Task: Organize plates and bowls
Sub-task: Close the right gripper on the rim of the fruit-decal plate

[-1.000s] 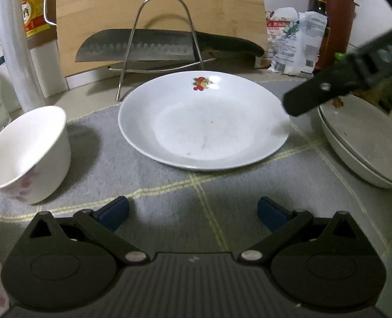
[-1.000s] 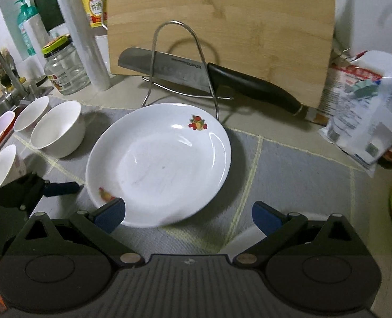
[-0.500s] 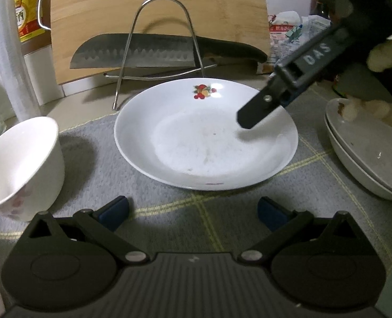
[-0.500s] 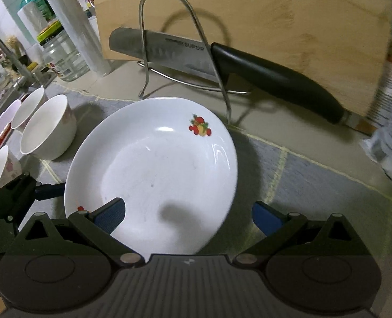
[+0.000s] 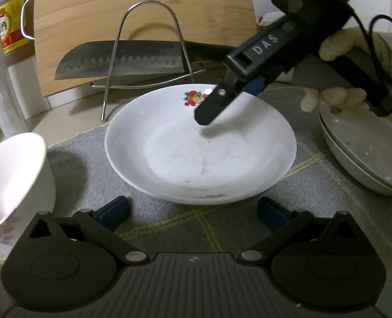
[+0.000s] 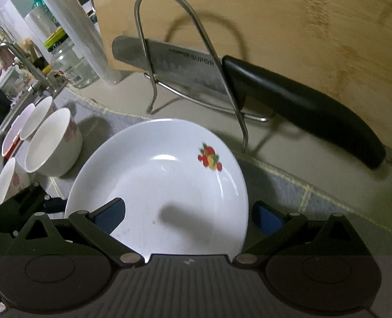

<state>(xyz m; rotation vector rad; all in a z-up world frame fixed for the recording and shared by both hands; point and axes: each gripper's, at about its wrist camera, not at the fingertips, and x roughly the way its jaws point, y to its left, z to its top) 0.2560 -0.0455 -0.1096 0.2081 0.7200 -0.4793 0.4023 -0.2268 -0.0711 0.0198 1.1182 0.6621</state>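
Right gripper [image 6: 188,218] — jaws wide apart, holding nothing — straddles the right rim of the white plate [image 6: 156,185], one finger over its well. Left gripper [image 5: 193,212] likewise spread and empty, just short of the plate's near rim. Bowl [image 5: 13,182] stands left; stacked plates [image 5: 362,156] right; wire rack [image 5: 148,53] with knife [image 5: 121,62] toward the table's back edge.

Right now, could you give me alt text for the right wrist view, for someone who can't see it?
An open right gripper straddles the right rim of a white plate with a fruit motif, on a grey mat. Behind it, a knife rests in a wire rack against a wooden cutting board. White bowls sit at left.
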